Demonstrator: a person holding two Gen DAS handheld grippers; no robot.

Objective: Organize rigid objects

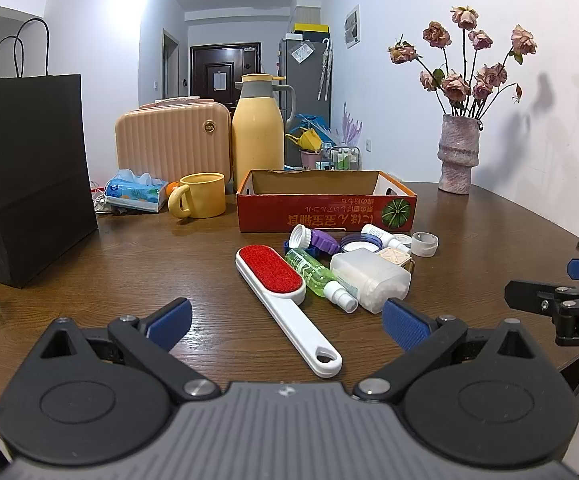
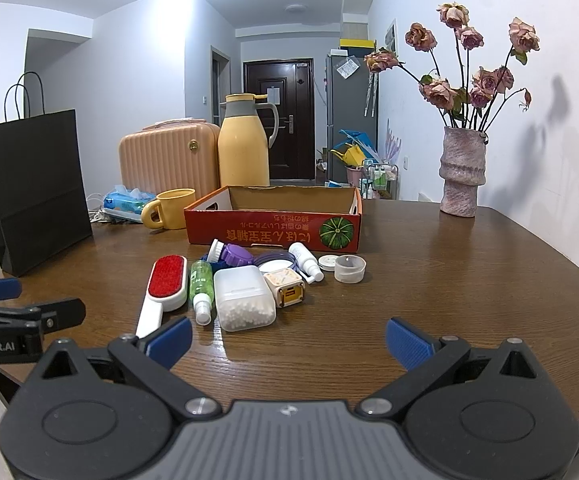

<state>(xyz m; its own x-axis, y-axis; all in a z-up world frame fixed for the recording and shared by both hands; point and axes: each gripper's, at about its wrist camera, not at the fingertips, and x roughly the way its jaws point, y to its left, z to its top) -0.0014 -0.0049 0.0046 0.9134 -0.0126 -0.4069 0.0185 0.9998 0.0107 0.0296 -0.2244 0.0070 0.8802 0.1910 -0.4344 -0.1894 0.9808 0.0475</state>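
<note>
Nothing was sorted yet: the box at frame centre looked empty, the brush and bottles lay before it, and both grippers, left and right, were spread wide, holding nothing.

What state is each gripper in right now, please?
Left gripper: open, holding nothing, above the lint brush handle.
Right gripper: open, holding nothing, over bare table.

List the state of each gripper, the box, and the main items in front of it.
Left gripper: open, empty.
Right gripper: open, empty.
Cardboard box: open-topped, upright.
Lint brush: lying flat, red side up.
Green spray bottle: on its side.
Cotton swab container: lying down, closed.
Yellow mug: upright.
</note>
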